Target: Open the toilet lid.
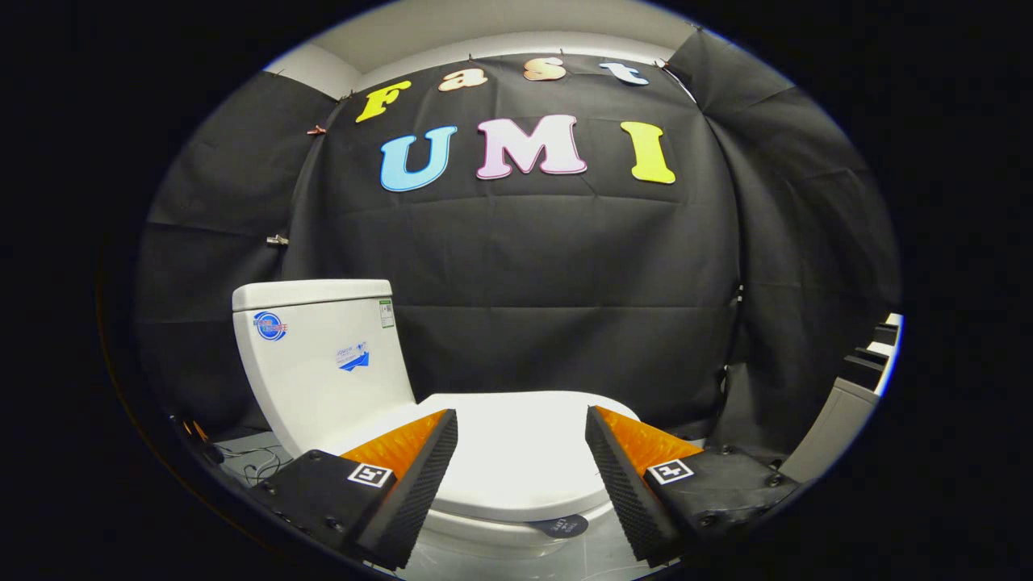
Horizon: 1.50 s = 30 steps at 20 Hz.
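A white toilet stands just ahead of me, seen from its side. Its lid [516, 452] lies flat and closed over the bowl, with a small dark round tag [561, 526] at the near edge. The white tank [323, 363] rises beyond my left finger. My gripper [520, 420] hovers above the lid, open, its two fingers spread wide to either side of the lid's middle. Nothing is held between them.
Black cloth walls close the booth behind and to both sides. Cables [250, 464] lie on the floor beside the tank. A grey stepped object [855, 387] stands at the far right, past my right finger.
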Each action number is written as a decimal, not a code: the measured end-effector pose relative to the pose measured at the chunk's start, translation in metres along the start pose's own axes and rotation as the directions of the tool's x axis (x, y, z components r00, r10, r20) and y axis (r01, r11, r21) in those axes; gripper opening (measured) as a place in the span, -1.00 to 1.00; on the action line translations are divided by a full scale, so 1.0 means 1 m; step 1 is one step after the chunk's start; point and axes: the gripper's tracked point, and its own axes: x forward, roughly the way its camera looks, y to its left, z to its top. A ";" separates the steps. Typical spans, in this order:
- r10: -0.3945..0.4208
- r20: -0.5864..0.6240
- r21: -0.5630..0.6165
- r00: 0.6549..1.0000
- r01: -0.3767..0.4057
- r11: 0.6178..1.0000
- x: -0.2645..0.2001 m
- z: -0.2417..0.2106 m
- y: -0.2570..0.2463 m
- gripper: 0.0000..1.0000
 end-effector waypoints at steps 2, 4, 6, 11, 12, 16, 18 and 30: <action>-0.003 -0.008 0.000 1.000 0.003 1.000 0.002 -0.003 -0.001 0.97; -0.005 -0.018 0.001 1.000 0.005 1.000 0.003 -0.007 -0.002 0.97; -0.008 -0.047 0.012 0.999 0.008 1.000 0.005 -0.015 -0.005 0.97; -0.027 -0.118 0.049 0.993 0.033 0.998 0.007 -0.035 -0.016 0.97; -0.033 -0.133 0.053 0.991 0.041 0.998 0.008 -0.040 -0.020 0.98; -0.043 -0.204 0.090 0.978 0.062 0.994 0.010 -0.061 -0.030 0.96; -0.046 -0.236 0.117 0.971 0.076 0.990 0.008 -0.070 -0.035 0.96; -0.078 -0.486 0.291 0.870 0.245 0.925 -0.001 -0.144 -0.070 0.97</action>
